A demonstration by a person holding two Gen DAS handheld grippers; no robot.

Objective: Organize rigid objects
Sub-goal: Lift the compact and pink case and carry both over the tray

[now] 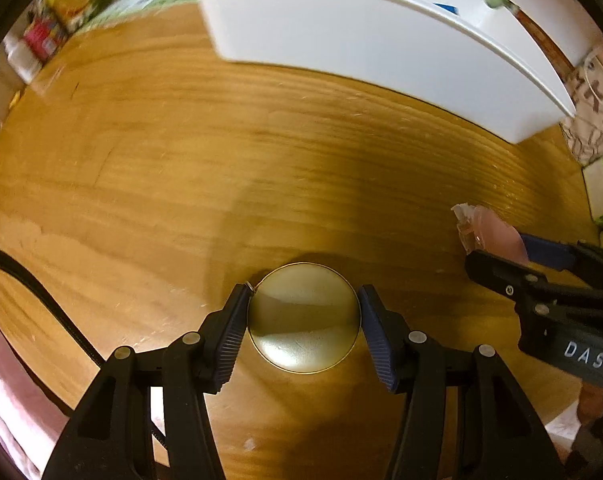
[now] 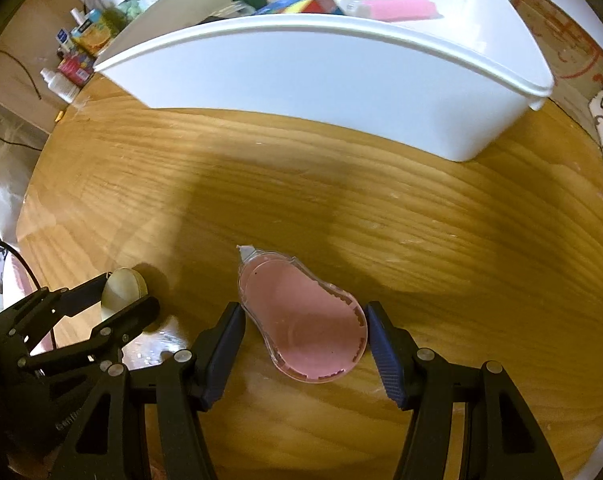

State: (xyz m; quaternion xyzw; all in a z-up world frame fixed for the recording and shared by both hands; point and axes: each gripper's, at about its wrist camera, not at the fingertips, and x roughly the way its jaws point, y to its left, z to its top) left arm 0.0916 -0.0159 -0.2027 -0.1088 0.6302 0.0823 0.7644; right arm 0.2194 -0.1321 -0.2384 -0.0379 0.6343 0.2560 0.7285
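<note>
Nearest the left wrist camera, the left gripper (image 1: 303,326) points almost straight down and has a round gold tin (image 1: 303,322) clamped between its blue ribbed fingers (image 1: 233,336). Both pads press on the rim at opposite sides, so the fingers are clenched on it at a moderate opening set by the tin's width. The tin appears lifted off the wooden surface (image 1: 161,160), with a shadow under it, though I cannot tell how high.

Just beside it, the right gripper (image 2: 305,338) carries a pink correction-tape dispenser (image 2: 301,320) in a clear shell, its white tip aimed away from the camera. The right finger touches the dispenser's wide rear end. The left pad sits close against its flank, but contact there is hard to confirm. Judging from how the dispenser hangs tilted over the wood, it is grasped across its broadest part, which gives the firmest hold on a smooth, hard body.

Both pieces are held out over the middle of the surface, probably because they are on their way to one container.

Further on, toward the far edge, stands a white plastic bin (image 2: 321,80), already holding a pink box, a blue carton and a green item. It looks like the destination. Beyond the far left corner are small bottles and cartons (image 2: 77,52).
</note>
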